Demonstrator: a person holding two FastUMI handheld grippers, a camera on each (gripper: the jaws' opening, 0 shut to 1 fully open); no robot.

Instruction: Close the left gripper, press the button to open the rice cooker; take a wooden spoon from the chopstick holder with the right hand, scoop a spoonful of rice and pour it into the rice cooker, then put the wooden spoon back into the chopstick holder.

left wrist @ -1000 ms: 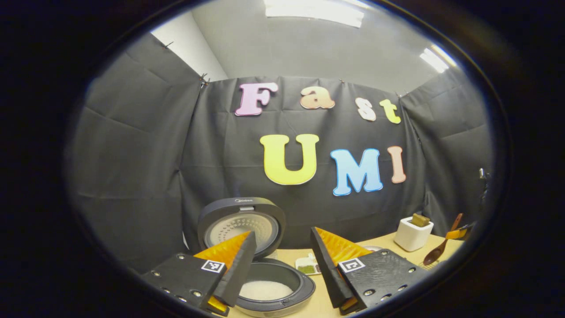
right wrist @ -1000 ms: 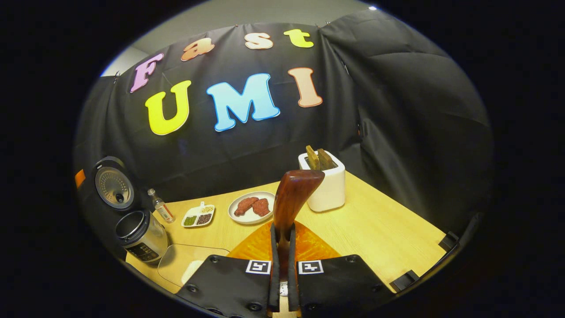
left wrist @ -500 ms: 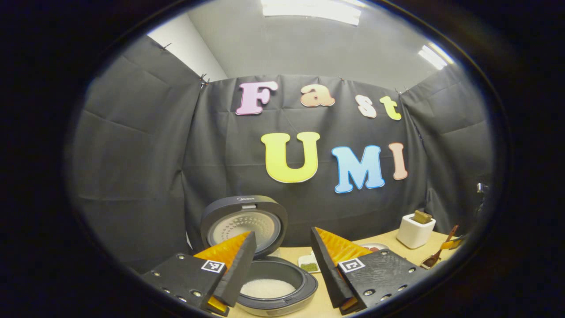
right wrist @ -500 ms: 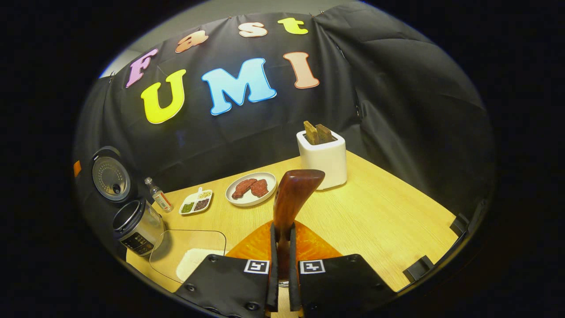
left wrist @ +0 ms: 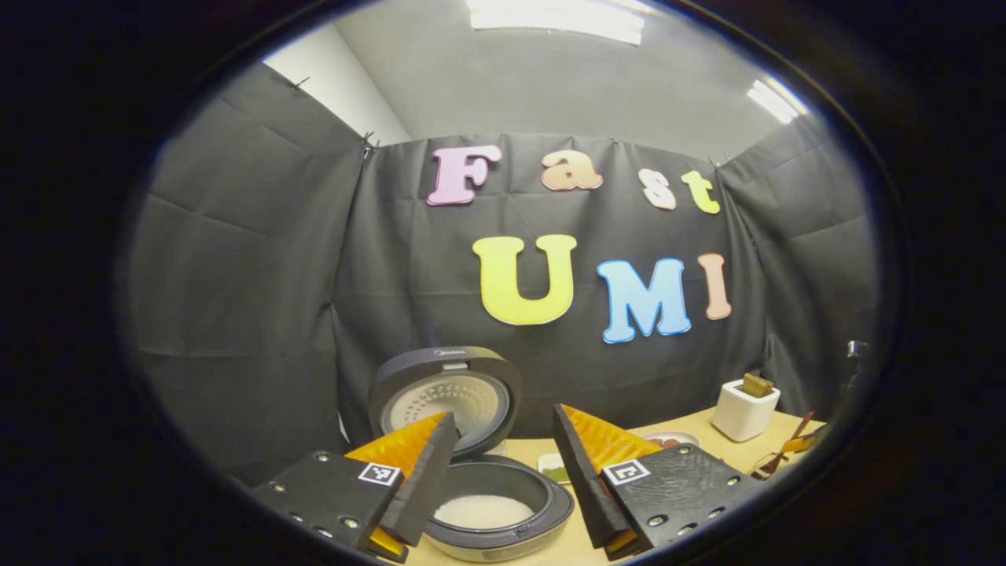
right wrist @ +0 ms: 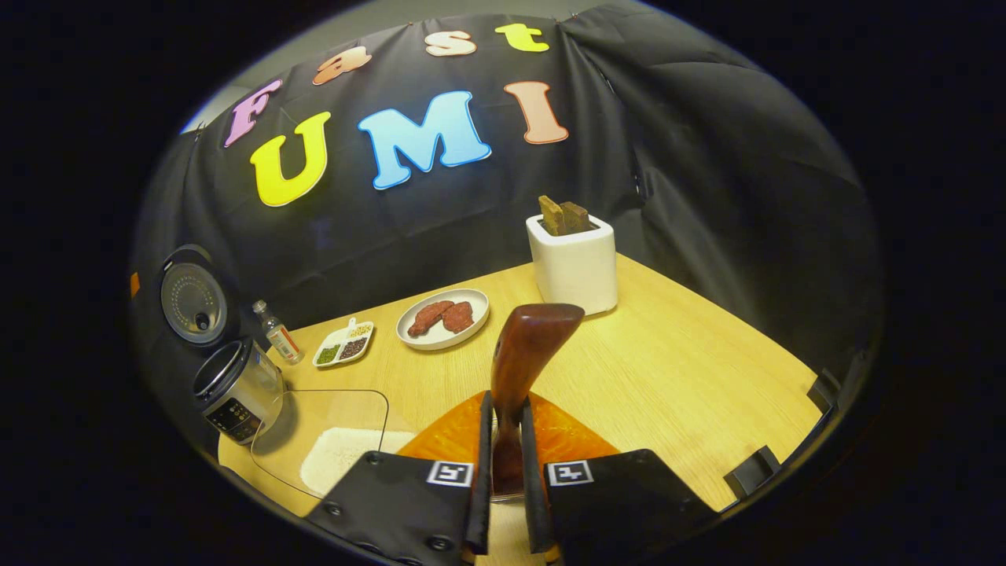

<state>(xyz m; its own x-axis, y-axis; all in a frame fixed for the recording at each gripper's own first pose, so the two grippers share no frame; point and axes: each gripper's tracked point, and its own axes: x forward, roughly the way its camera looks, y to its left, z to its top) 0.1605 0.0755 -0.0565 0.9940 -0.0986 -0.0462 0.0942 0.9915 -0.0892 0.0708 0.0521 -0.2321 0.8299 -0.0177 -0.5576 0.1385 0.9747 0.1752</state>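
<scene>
Lowered nearer the desk (right wrist: 668, 369): right gripper (right wrist: 503, 440) clamped on wooden spoon (right wrist: 523, 354); left gripper (left wrist: 503, 464) spread wide, empty, above open rice cooker (left wrist: 491, 503).

Our two grippers: the left spread wide, the right clamped tight.

In the left gripper view, our left gripper (left wrist: 503, 472) sits low at the bottom of the picture, its two fingers (left wrist: 420, 479) set well apart and leaning outward from each other in a broad V, with nothing between them. In the right gripper view, our right gripper (right wrist: 503, 472) points forward and a little downward, its fingers (right wrist: 481, 472) drawn in close and standing nearly parallel, both pressing on the handle of the wooden spoon (right wrist: 523, 369), which rises upright from between them with its bowl on top.
</scene>
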